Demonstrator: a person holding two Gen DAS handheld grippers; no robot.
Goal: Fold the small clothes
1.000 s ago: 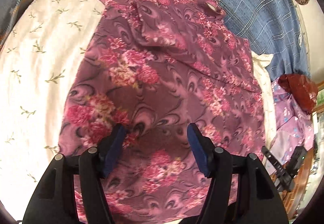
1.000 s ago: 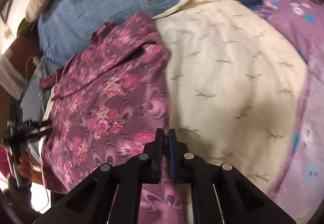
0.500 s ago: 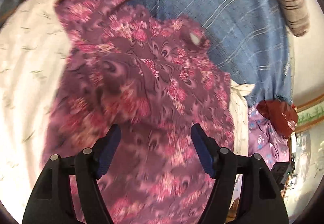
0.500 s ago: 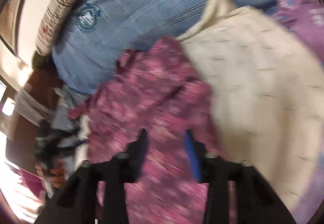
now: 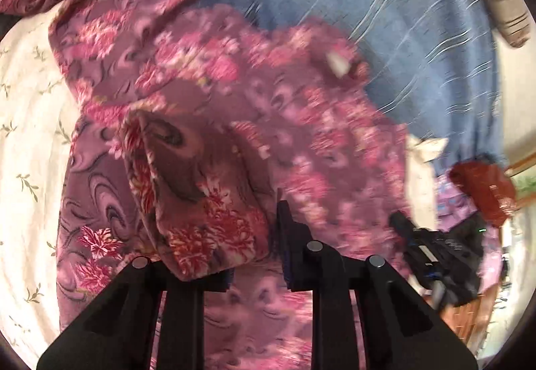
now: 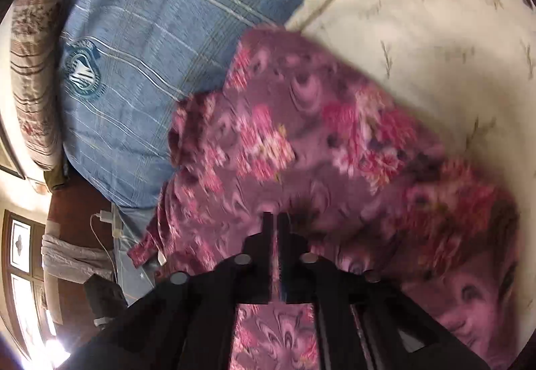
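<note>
A purple garment with pink flowers (image 5: 201,85) lies spread on a cream sheet with leaf sprigs (image 5: 26,135). My left gripper (image 5: 258,229) is closing on a raised fold of the garment. The fold stands sharp between the jaws and covers the left finger, while the right finger's blue pad (image 5: 284,236) shows beside it. In the right wrist view the same garment (image 6: 301,135) runs from the sheet (image 6: 435,18) to the bed's edge. My right gripper (image 6: 275,217) is shut over it, with a thin strip of pink cloth in the slit between the fingers.
A blue striped cover (image 5: 368,1) (image 6: 167,35) lies behind the garment, with a brown striped bolster (image 5: 502,1) (image 6: 30,68) beyond it. A red bag (image 5: 482,189), purple floral cloth (image 5: 452,202) and a black device (image 5: 432,249) sit at the right. A white charger cable (image 6: 104,219) hangs past the bed's edge.
The left jaws have gone from wide apart to closed on a lifted fold of the garment. The right gripper opened, swung and rolled over the garment toward the bed's edge, then shut again.
</note>
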